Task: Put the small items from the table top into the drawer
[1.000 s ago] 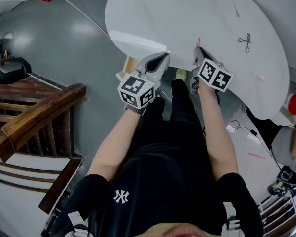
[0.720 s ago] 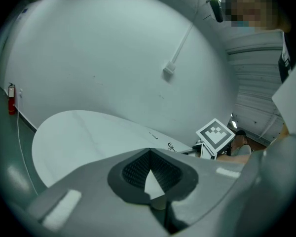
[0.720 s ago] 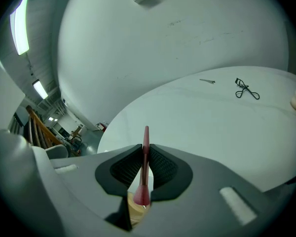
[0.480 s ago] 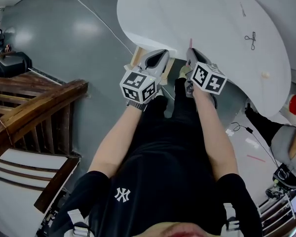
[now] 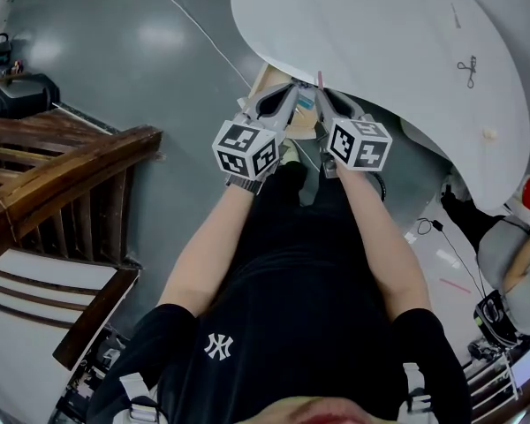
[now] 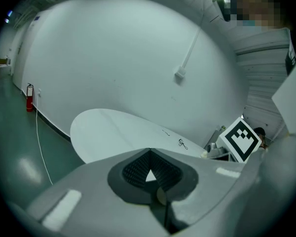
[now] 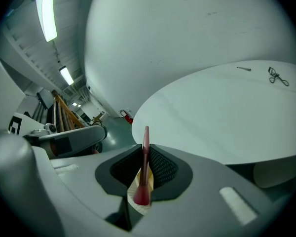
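Both grippers have shifted along the table [image 5: 380,34] edge to the open drawer [image 5: 265,78]. The right gripper [image 5: 322,97] jaws clamp a red stick [image 7: 145,164]; the left gripper [image 5: 290,94] jaws are together, empty. The stick is best released low inside.

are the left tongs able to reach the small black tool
Probably not: the left tongs are at the near edge of the white round table, the small black metal tool far across it.

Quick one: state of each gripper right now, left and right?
Left gripper: closed, nothing in it.
Right gripper: closed on a thin red stick.
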Action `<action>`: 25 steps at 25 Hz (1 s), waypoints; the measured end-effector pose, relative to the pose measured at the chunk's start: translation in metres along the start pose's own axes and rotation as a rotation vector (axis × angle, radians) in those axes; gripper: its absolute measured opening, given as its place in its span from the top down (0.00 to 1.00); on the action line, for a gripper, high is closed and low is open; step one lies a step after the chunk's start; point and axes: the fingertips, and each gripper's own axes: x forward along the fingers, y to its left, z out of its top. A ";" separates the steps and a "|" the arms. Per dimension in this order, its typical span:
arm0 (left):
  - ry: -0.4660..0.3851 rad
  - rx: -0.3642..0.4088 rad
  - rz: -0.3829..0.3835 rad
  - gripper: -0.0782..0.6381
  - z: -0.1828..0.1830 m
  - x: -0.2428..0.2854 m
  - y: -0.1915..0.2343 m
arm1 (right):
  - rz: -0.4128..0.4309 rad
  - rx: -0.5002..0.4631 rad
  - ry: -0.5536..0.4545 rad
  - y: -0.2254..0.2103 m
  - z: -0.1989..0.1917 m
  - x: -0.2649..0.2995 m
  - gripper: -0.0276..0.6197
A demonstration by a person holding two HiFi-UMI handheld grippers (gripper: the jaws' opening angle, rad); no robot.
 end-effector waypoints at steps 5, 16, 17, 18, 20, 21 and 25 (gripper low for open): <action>-0.005 -0.023 0.026 0.89 -0.011 -0.014 0.017 | 0.062 -0.132 0.047 0.028 -0.029 0.019 0.85; 0.002 -0.047 0.058 0.89 -0.039 -0.022 0.044 | 0.071 -0.280 0.111 0.038 -0.074 0.061 0.85; 0.000 -0.049 0.059 0.89 -0.039 -0.024 0.046 | 0.072 -0.287 0.117 0.039 -0.076 0.065 0.85; -0.001 -0.051 0.060 0.89 -0.040 -0.025 0.048 | 0.071 -0.295 0.124 0.039 -0.077 0.069 0.85; 0.001 -0.056 0.061 0.89 -0.042 -0.024 0.051 | 0.065 -0.305 0.136 0.038 -0.080 0.077 0.85; 0.004 -0.058 0.061 0.89 -0.044 -0.024 0.053 | 0.060 -0.307 0.142 0.036 -0.082 0.080 0.85; 0.006 -0.057 0.059 0.89 -0.048 -0.023 0.060 | 0.048 -0.317 0.161 0.035 -0.093 0.094 0.85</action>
